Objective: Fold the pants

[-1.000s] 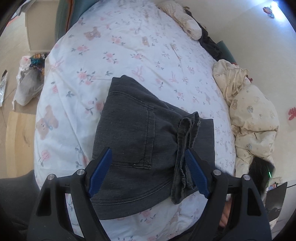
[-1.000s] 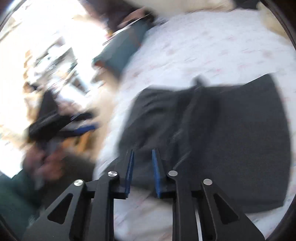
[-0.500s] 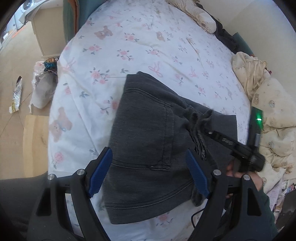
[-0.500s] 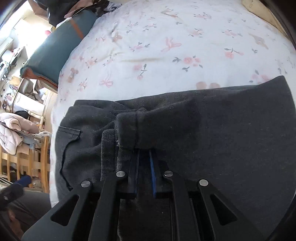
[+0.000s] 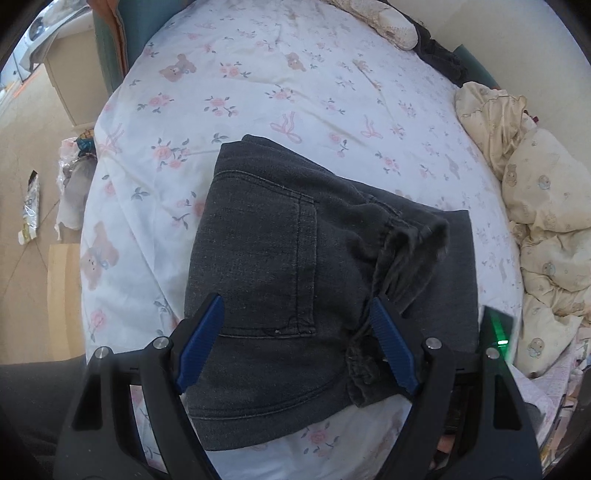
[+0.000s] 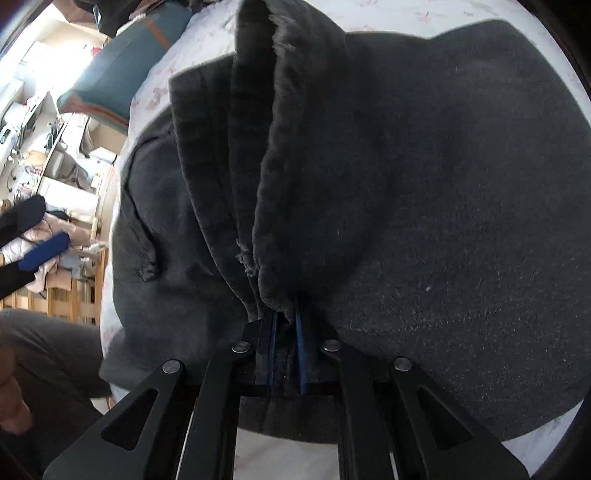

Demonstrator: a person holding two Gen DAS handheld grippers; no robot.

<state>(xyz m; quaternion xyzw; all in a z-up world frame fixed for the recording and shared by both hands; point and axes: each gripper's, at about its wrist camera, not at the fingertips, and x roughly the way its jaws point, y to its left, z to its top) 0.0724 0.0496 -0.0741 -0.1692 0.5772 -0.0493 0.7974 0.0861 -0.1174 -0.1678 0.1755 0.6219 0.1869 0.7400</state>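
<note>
Dark grey jeans [image 5: 273, 266] lie folded on a floral bedsheet [image 5: 258, 92], back pocket up. A bunched leg hem [image 5: 413, 251] stands lifted at their right side. My left gripper [image 5: 295, 347] is open and empty, hovering above the near part of the jeans. My right gripper [image 6: 286, 332] is shut on the raised hem fold [image 6: 280, 184] of the jeans [image 6: 443, 184], which fills most of the right wrist view. The right gripper's body with a green light [image 5: 498, 332] shows at the right edge of the left wrist view.
A cream quilt [image 5: 546, 229] is heaped at the bed's right. A pillow [image 5: 384, 22] and dark clothes lie at the far end. A teal cushion [image 6: 122, 74] lies by the bed's left edge. Bags and litter [image 5: 74, 184] lie on the floor at left.
My right gripper closed on the leg hem and lifted it, so the fabric now stands up close to its camera. My left gripper stayed open and moved slightly nearer the jeans.
</note>
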